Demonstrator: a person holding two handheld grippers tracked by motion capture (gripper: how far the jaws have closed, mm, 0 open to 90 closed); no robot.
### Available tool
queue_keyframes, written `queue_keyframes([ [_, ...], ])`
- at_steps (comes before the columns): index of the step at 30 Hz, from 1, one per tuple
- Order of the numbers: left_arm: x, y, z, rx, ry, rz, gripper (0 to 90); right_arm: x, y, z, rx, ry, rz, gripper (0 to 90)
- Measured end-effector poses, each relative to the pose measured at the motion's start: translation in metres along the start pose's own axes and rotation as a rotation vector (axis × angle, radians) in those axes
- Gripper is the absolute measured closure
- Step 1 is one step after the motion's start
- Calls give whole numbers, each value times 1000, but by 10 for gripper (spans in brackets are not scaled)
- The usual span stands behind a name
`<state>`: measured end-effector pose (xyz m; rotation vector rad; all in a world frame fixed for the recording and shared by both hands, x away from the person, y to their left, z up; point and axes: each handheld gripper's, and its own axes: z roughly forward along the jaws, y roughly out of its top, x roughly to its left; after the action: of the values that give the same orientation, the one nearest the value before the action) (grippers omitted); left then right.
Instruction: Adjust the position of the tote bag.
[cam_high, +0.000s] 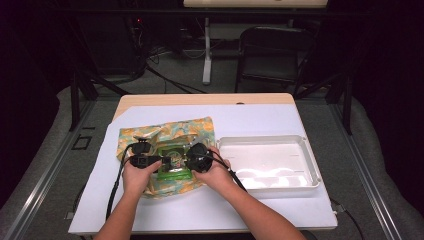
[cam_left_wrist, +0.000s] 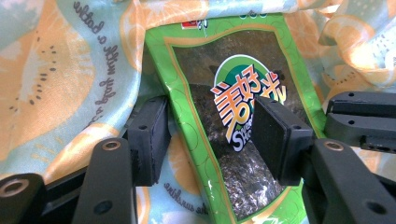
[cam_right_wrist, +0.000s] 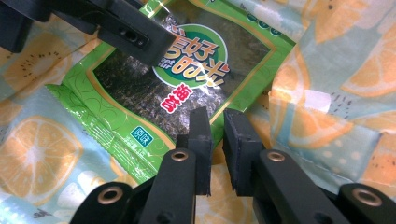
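A green seaweed snack packet (cam_high: 172, 162) lies on a fruit-print cloth (cam_high: 150, 132) at the middle of the table. My left gripper (cam_high: 161, 161) is open. In the left gripper view its pads (cam_left_wrist: 149, 140) straddle the packet (cam_left_wrist: 201, 70), one each side of its left half. My right gripper (cam_high: 186, 161) meets the packet from the other side. In the right gripper view its jaws (cam_right_wrist: 218, 140) are pinched almost together on the packet's (cam_right_wrist: 130, 79) green edge. One of the left gripper's fingers (cam_right_wrist: 135, 32) lies across the packet's top.
An empty white plastic tray (cam_high: 310, 160) stands just right of the cloth on the white sheet covering the table. The cloth is rumpled around the packet (cam_right_wrist: 327, 107). A chair and a desk leg stand beyond the table's far edge.
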<state>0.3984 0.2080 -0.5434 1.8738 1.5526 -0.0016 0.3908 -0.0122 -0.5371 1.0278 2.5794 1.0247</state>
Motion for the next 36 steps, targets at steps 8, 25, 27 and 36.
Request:
queue_keyframes([
  [8,-2,0,-4,-10,-20,1,471,-1,0,0,6,-1,-3,814],
  [25,-2,1,-9,-33,-52,-22,517,-1,0,0,16,-5,-1,813],
  [27,-2,1,-9,-30,-50,-23,517,-1,0,0,15,-5,0,813],
  [36,1,1,-7,-23,-59,-38,509,0,0,1,9,-8,4,815],
])
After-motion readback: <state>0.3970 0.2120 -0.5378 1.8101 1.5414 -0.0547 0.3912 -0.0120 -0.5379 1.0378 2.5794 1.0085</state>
